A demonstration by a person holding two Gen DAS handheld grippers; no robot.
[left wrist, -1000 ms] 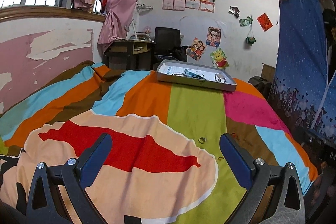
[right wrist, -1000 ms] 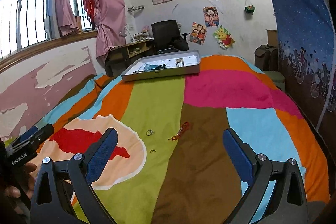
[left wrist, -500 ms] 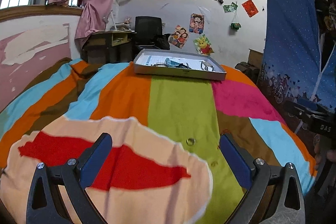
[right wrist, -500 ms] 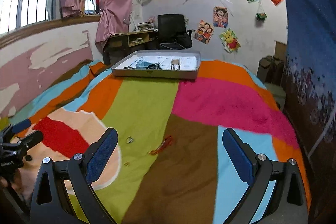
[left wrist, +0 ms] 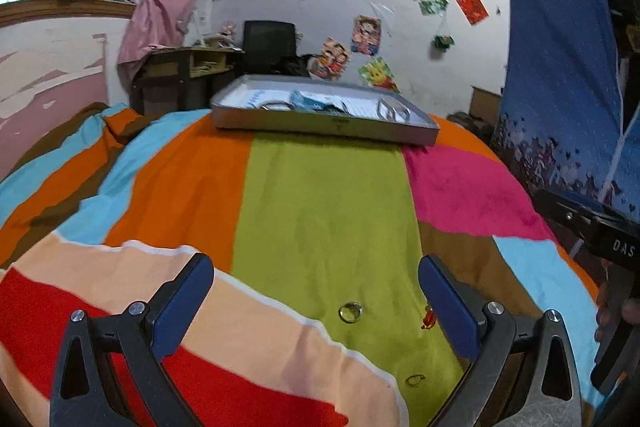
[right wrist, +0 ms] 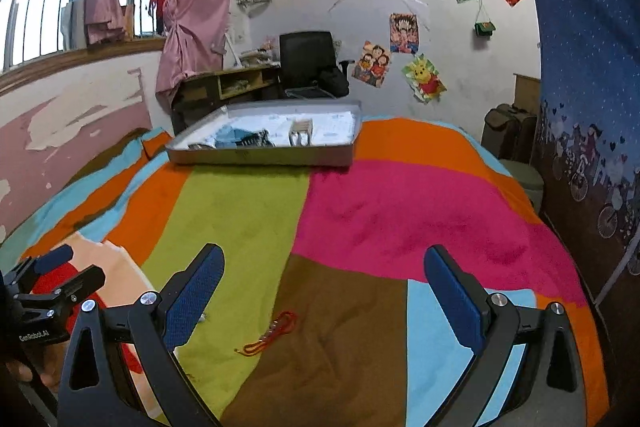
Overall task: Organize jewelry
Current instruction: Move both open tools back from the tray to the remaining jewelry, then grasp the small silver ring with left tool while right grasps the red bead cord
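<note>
A silver ring lies on the green stripe of the bedspread, just ahead of and between the fingers of my open left gripper. A smaller thin ring lies nearer, by the right finger. A red cord bracelet rests where green meets brown, low between the fingers of my open right gripper; its end peeks past the left gripper's right finger. The grey tray at the far end of the bed holds several jewelry pieces, and its front wall faces me. Neither gripper holds anything.
The striped bedspread covers the whole bed. A desk and black chair stand behind the tray. A blue curtain hangs along the right side. The other gripper and a hand show at the left edge.
Both grippers have moved forward and lower over the bed. The silver ring now lies between the left fingers, and the red cord sits closer under the right gripper.
</note>
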